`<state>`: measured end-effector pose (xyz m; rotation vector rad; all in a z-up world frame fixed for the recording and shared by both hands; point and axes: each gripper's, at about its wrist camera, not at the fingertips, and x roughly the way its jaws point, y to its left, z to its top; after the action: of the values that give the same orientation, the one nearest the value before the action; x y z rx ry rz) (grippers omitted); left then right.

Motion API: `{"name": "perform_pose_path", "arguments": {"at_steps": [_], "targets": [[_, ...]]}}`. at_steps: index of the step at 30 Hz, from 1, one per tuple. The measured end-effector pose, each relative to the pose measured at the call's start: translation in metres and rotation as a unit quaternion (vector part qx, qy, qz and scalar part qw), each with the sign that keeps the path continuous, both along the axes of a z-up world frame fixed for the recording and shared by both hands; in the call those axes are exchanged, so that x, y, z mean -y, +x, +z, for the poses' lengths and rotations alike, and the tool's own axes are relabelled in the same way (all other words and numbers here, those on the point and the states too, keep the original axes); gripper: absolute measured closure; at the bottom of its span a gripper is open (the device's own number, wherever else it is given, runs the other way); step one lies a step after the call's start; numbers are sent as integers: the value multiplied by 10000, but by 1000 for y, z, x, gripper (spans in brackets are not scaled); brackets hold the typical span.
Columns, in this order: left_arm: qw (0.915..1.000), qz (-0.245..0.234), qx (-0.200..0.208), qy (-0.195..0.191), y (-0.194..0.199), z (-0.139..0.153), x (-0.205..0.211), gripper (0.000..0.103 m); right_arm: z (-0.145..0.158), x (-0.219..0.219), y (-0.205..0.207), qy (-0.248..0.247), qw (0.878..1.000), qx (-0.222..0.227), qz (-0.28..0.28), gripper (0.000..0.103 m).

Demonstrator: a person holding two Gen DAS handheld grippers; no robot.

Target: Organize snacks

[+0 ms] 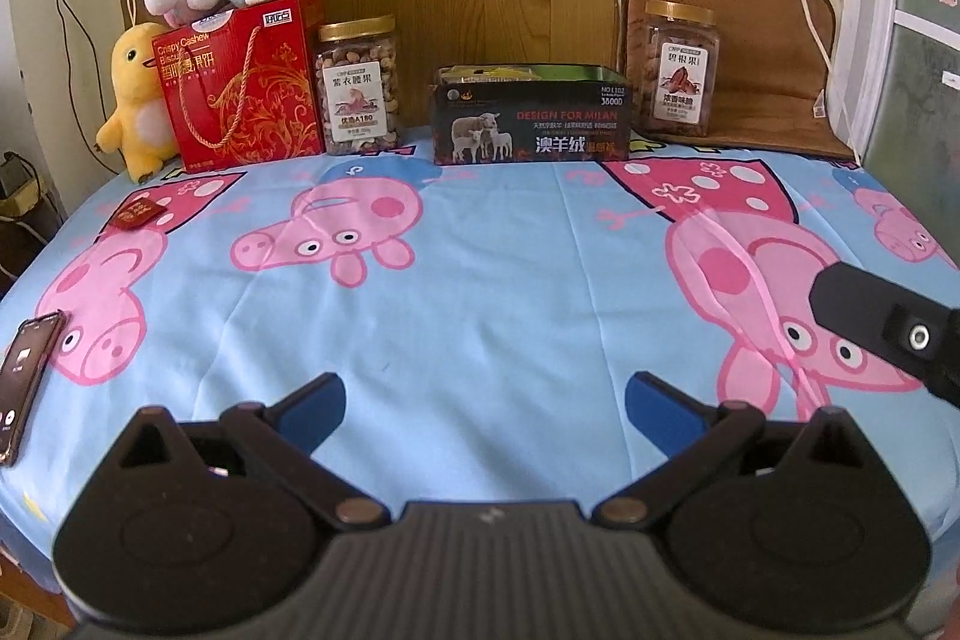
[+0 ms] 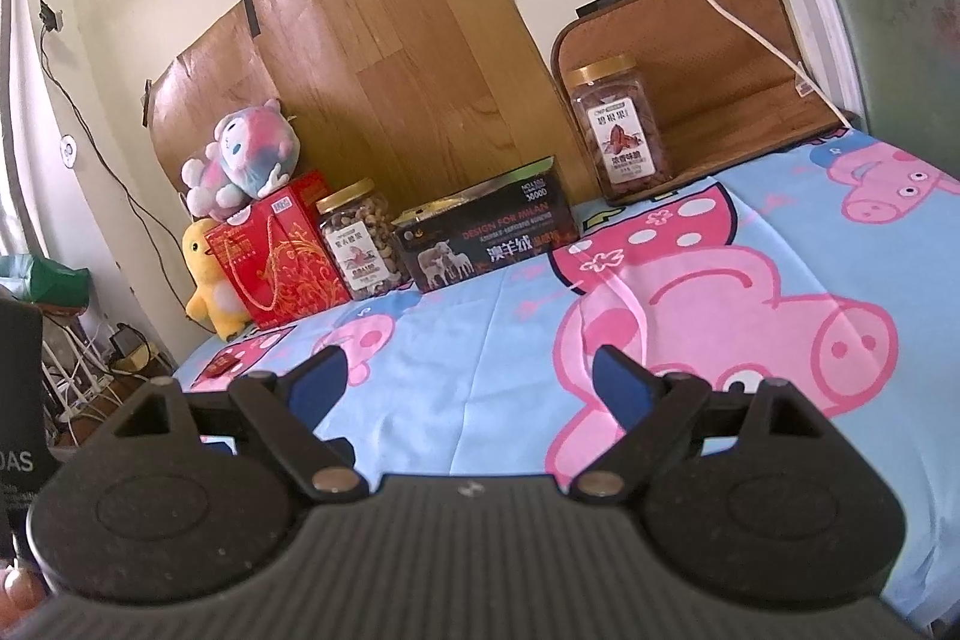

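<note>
Bedsheet [image 1: 480, 292] with snacks ranged along 12 o'clock edge, presumably for sorting; left gripper [image 1: 485, 403] and right gripper [image 2: 471, 382] wide open, empty.

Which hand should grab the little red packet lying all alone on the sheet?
Probably the left. The red packet lies near the sheet's left edge, left of the open left gripper. The right gripper, open too, sits further right, so it would have to cross over.
</note>
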<state>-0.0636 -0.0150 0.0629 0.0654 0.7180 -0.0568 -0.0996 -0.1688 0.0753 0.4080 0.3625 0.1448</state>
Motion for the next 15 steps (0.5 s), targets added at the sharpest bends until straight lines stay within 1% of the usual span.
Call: {"name": "perform_pose_path", "arguments": {"at_steps": [15], "targets": [[9999,95,12,95,2,-5,-2,0,0,-1,-2,6,10000,50,-60,12]]}}
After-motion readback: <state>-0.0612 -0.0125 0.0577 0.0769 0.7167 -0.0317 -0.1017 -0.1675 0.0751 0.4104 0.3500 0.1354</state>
